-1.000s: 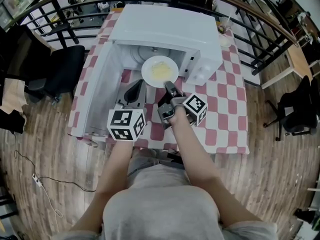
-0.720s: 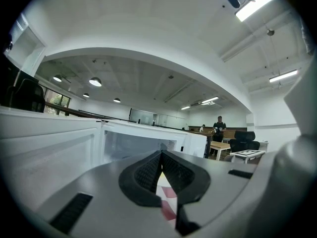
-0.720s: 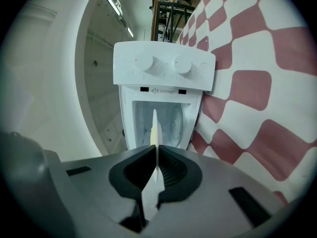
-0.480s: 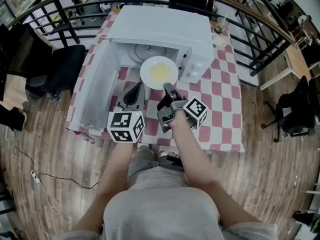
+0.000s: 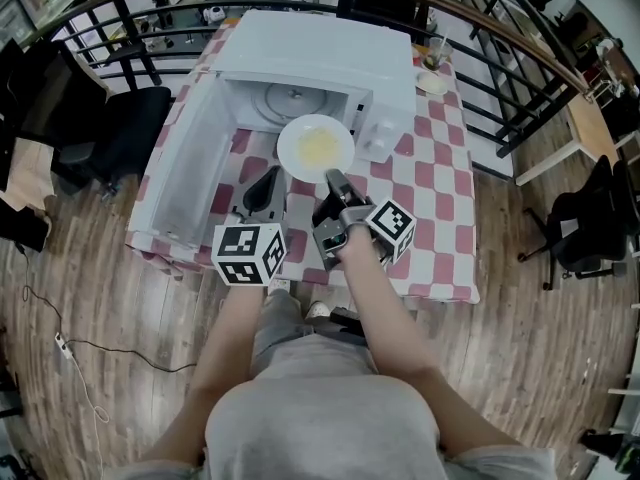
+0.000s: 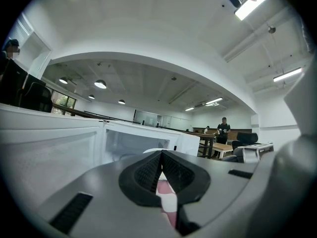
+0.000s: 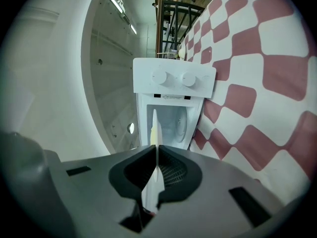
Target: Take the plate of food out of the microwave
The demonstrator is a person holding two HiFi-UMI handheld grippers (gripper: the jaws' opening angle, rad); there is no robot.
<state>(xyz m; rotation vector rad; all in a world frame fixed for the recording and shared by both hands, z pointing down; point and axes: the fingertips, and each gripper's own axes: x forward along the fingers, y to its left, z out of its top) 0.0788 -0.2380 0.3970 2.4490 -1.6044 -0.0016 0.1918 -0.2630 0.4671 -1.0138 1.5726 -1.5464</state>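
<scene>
The white plate (image 5: 316,148) with yellow food hangs level just in front of the open white microwave (image 5: 320,53). My right gripper (image 5: 333,178) is shut on the plate's near rim. In the right gripper view the plate (image 7: 154,128) shows edge-on between the pads of that gripper (image 7: 156,155), with the microwave (image 7: 173,83) behind. The microwave's glass turntable (image 5: 290,98) is bare. My left gripper (image 5: 272,174) sits low over the table to the left of the plate, between it and the open door (image 5: 180,178). Its jaws (image 6: 161,155) are shut with nothing in them.
The table (image 5: 440,198) has a red-and-white checked cloth. A glass on a saucer (image 5: 432,63) stands at the back right corner. A black railing (image 5: 500,58) runs behind the table. Black chairs stand at the left (image 5: 120,138) and right (image 5: 590,218).
The plate has come out of the microwave's cavity towards me in the right gripper, leaving the turntable in sight. The left gripper has stayed about where it was.
</scene>
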